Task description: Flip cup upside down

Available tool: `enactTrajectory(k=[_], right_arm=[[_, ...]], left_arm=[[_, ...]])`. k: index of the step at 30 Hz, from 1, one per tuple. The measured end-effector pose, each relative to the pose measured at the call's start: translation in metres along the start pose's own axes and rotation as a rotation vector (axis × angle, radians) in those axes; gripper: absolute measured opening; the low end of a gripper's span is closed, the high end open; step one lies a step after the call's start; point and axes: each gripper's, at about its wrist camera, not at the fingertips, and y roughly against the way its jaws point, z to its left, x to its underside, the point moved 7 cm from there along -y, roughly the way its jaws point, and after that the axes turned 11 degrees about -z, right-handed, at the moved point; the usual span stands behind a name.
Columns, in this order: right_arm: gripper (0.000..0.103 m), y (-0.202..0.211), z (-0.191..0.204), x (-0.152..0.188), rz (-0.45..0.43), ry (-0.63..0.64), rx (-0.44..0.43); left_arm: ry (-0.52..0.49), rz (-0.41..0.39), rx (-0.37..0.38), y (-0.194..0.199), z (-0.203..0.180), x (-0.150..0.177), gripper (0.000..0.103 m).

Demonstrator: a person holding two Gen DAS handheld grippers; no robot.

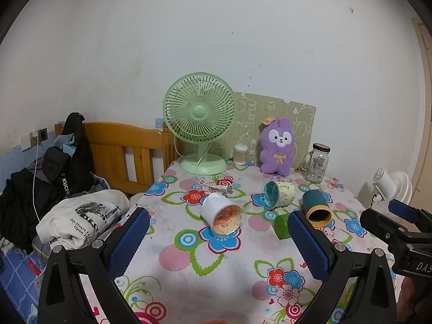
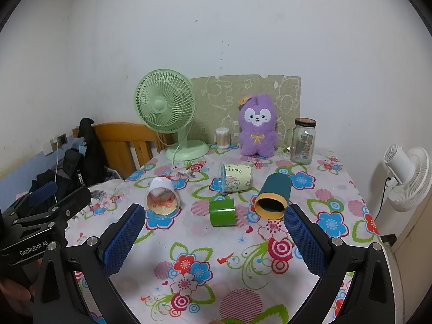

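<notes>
**Four cups lie tipped on a flowered worktop as two grippers wait**

Both grippers hover above the near edge of the worktop (image 2: 189, 243), which is covered in a bright floral cloth. The left gripper (image 1: 218, 229) has its blue-padded fingers (image 1: 129, 240) spread wide and released, gripping nothing. The right gripper (image 2: 213, 229) is likewise splayed apart, its fingers (image 2: 305, 237) bare.

Four cups lie on their sides in the middle of the cloth. At the left, a white cup (image 2: 162, 197) shows an orange-patterned inside through its mouth, which faces the near edge. A small green cup (image 2: 222, 212) rests near the centre, just beside a teal cup with a yellow rim (image 2: 272, 197) at the right, whose dark mouth also faces the near side. Behind them, a pale yellow cartoon-print cup (image 2: 236, 178) lies with its clear blue-tinted base turned to the left.

Along the far edge stand a green desk fan (image 2: 167, 113), a tub of cotton swabs (image 2: 223, 137), a purple plush rabbit (image 2: 257, 127) and a glass jar with a handle (image 2: 303, 141). A white fan (image 2: 407, 178) sits off the worktop at the right; clothes (image 1: 54, 175) are heaped on a wooden bed (image 1: 127, 151) at the left.
</notes>
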Motion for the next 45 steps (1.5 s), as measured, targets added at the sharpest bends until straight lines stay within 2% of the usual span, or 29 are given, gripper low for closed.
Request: enactTrajectory(k=[10,22,33,36,40,45], right_arm=[[0.103,-0.018,0.011,0.008,0.056,0.013,-0.015],[0.103,-0.072,0.052,0.011,0.145,0.090,-0.068],[0.103,-0.153,0.108,0.018,0.292,0.181,-0.188],[0.103,-0.178,0.120,0.023,0.340,0.197,-0.198],[0.103,-0.210,0.133,0.031,0.411,0.192,-0.216],[0.103,-0.246,0.139,0.046,0.522,0.144,-0.252]], left_arm=[[0.013,0.036,-0.012,-0.010,0.012,0.010,0.103],[0.036,0.122,-0.044,-0.045,0.046,0.033,0.103],[-0.002,0.212,-0.023,-0.088,0.065,0.047,0.103],[-0.018,0.241,-0.029,-0.102,0.069,0.052,0.103],[-0.029,0.283,-0.055,-0.120,0.077,0.059,0.103],[-0.026,0.309,-0.055,-0.129,0.084,0.063,0.103]])
